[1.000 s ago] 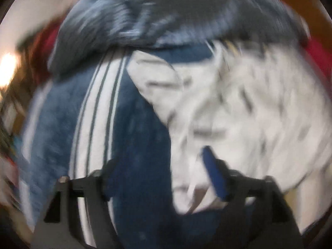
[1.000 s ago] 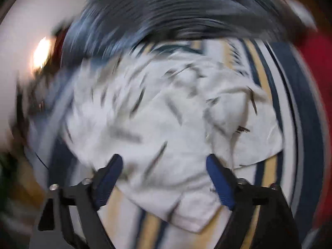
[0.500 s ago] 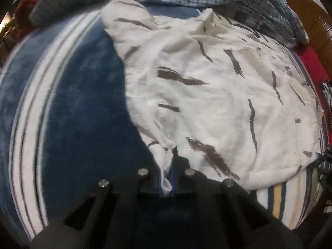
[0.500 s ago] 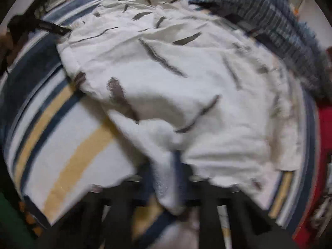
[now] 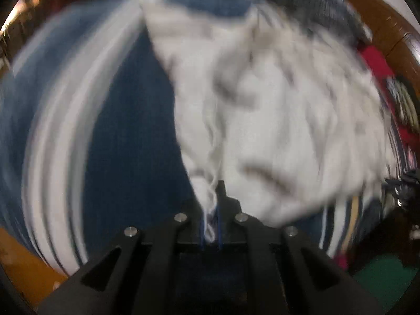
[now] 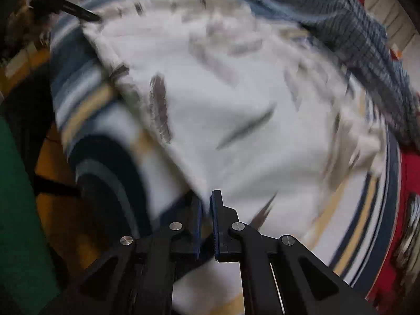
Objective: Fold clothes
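the white shirt (image 5: pixel 275 120) with dark brush-like streaks lies spread on the striped blanket (image 5: pixel 126 136), and both grippers now have hold of it. a second ago both pairs of jaws stood wide over loose cloth; half a second ago they had closed. the left gripper (image 5: pixel 210 225) has a thin bunch of the shirt's edge nipped between its blue pads, the jaws almost together, though they are easing open a touch with the cloth between them. the right gripper (image 6: pixel 206 220) is closed down to a narrow slit on another part of the edge, cloth pinched in it. both views are smeared, and the shirt has shifted and pulled into creases toward the left gripper since half a second ago, so the hands look to be dragging or lifting it.

for the task, this reads as the grasp done and the fold or straightening pull under way; nothing is folded yet. the slight loosening on the left could let the thin bunch slip. a blue checked shirt (image 6: pixel 354 31) lies heaped at the far edge, red cloth (image 6: pixel 409 173) beside the blanket.
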`<control>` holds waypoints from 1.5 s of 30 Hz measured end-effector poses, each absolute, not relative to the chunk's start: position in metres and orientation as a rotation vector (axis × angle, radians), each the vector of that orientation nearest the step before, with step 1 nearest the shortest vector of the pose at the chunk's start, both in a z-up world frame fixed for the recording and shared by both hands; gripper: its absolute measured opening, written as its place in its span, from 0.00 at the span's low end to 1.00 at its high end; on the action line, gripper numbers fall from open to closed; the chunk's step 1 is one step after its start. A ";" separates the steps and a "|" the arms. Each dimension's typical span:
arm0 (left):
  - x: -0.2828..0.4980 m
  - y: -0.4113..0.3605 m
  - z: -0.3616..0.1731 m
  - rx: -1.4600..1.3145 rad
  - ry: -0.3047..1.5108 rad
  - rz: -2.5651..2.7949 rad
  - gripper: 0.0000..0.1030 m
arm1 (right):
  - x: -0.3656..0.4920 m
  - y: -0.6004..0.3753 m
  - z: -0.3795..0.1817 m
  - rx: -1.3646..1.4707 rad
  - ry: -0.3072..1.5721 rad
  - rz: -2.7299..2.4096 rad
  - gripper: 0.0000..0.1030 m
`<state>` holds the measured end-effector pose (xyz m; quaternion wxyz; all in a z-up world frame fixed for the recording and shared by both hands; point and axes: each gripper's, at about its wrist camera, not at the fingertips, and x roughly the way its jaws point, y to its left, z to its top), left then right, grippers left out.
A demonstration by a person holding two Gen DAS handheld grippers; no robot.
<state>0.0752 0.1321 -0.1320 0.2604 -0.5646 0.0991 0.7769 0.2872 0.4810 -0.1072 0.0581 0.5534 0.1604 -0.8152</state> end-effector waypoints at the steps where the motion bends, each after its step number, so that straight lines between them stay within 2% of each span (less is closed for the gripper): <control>1: 0.084 0.125 -0.130 -1.512 0.280 2.118 0.11 | 0.297 0.478 -0.108 1.688 0.479 -2.491 0.07; 3: 0.084 0.110 -0.122 -1.541 0.284 2.157 0.11 | 0.308 0.484 -0.103 1.725 0.365 -2.487 0.08; 4: 0.077 0.101 -0.116 -1.547 0.246 2.187 0.16 | 0.309 0.494 -0.098 1.748 0.258 -2.488 0.09; 5: 0.068 0.092 -0.109 -1.551 0.208 2.216 0.31 | 0.311 0.504 -0.092 1.752 0.159 -2.497 0.09; 7: 0.042 0.078 -0.088 -1.522 0.133 2.296 0.40 | 0.306 0.530 -0.070 1.698 -0.015 -2.582 0.09; 8: 0.030 0.075 -0.079 -1.503 0.110 2.340 0.52 | 0.301 0.541 -0.059 1.662 -0.087 -2.627 0.12; 9: 0.016 0.078 -0.074 -1.488 0.094 2.371 0.62 | 0.296 0.550 -0.049 1.621 -0.146 -2.669 0.22; 10: 0.001 0.083 -0.072 -1.476 0.082 2.396 0.75 | 0.288 0.559 -0.040 1.576 -0.193 -2.722 0.37; 11: -0.013 0.087 -0.069 -1.463 0.069 2.420 0.79 | 0.274 0.568 -0.034 1.529 -0.228 -2.769 0.44; 13: -0.043 0.098 -0.068 -1.447 0.057 2.459 0.80 | 0.245 0.579 -0.036 1.485 -0.288 -2.803 0.66; 16: -0.086 0.116 -0.085 -1.499 0.043 2.461 0.83 | 0.202 0.578 -0.071 1.609 -0.337 -2.725 0.66; 18: -0.120 0.119 -0.101 -1.587 -0.010 2.489 0.83 | 0.193 0.562 -0.092 1.692 -0.239 -2.699 0.66; 21: -0.152 0.123 -0.112 -1.632 -0.104 2.487 0.82 | 0.195 0.549 -0.101 1.679 -0.144 -2.728 0.71; 24: -0.174 0.130 -0.118 -1.622 -0.180 2.489 0.77 | 0.198 0.556 -0.104 1.652 -0.218 -2.724 0.72; 25: -0.182 0.132 -0.120 -1.618 -0.206 2.489 0.69 | 0.198 0.559 -0.104 1.646 -0.231 -2.722 0.72; 27: -0.184 0.138 -0.120 -1.605 -0.224 2.468 0.30 | 0.199 0.559 -0.105 1.645 -0.228 -2.718 0.73; 28: -0.184 0.141 -0.119 -1.598 -0.230 2.455 0.04 | 0.199 0.559 -0.106 1.648 -0.223 -2.721 0.74; 33: -0.173 0.141 -0.084 -1.515 -0.296 2.445 0.03 | 0.200 0.558 -0.109 1.613 -0.233 -2.743 0.74; 35: -0.166 0.150 -0.059 -1.446 -0.223 2.474 0.03 | 0.202 0.558 -0.109 1.589 -0.238 -2.749 0.74; 37: -0.166 0.154 -0.057 -1.499 -0.188 2.475 0.05 | 0.203 0.558 -0.109 1.576 -0.231 -2.751 0.75; 39: -0.167 0.153 -0.065 -1.578 -0.154 2.485 0.36 | 0.204 0.555 -0.109 1.569 -0.205 -2.757 0.75; 40: -0.168 0.151 -0.073 -1.616 -0.125 2.511 0.67 | 0.205 0.554 -0.109 1.565 -0.189 -2.758 0.78; 42: -0.170 0.146 -0.093 -1.710 -0.070 2.560 0.72 | 0.206 0.552 -0.109 1.557 -0.181 -2.754 0.80; 45: -0.170 0.138 -0.118 -1.773 -0.238 2.434 0.71 | 0.208 0.556 -0.109 1.536 -0.245 -2.760 0.82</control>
